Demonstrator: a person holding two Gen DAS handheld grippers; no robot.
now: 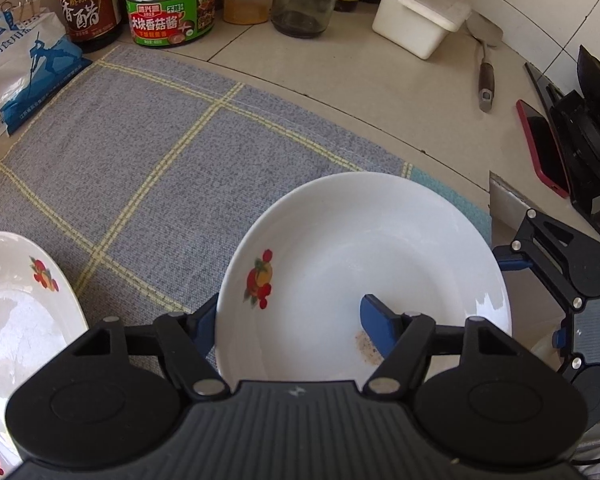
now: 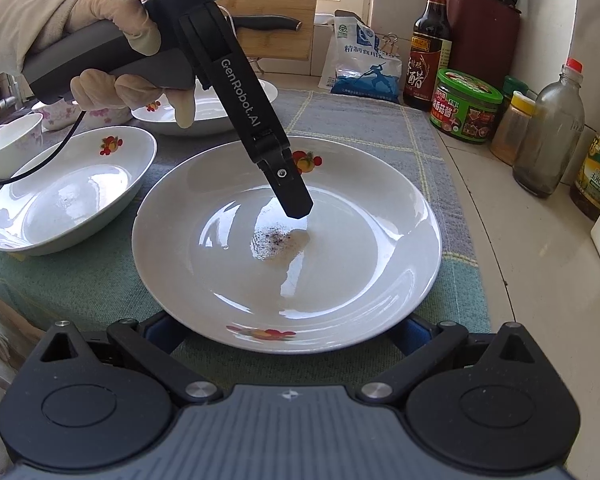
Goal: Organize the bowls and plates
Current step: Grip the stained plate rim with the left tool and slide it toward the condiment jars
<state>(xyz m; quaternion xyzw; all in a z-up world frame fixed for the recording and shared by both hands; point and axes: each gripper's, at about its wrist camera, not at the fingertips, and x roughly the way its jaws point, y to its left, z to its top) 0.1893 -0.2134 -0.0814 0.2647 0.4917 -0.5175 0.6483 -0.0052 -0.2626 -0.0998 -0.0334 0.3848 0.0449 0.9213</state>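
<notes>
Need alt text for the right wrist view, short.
The left gripper reaches down into a white fruit-print plate on a checked cloth, one finger over a speckled stain. The right gripper sits open at the plate's near rim. A similar second plate lies to the left.

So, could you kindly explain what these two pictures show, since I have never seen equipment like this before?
No robot here: a gloved person holds a two-finger gripper in each hand, each carrying a fisheye camera. One picture looks along the left gripper, the other along the right gripper and also shows the gloved hand holding the left one. On a checked cloth lies a white plate with a speckled stain, a second plate beside it. Both grippers are open: the left straddles the plate's rim, the right flanks its near edge. Nothing is held.
</notes>
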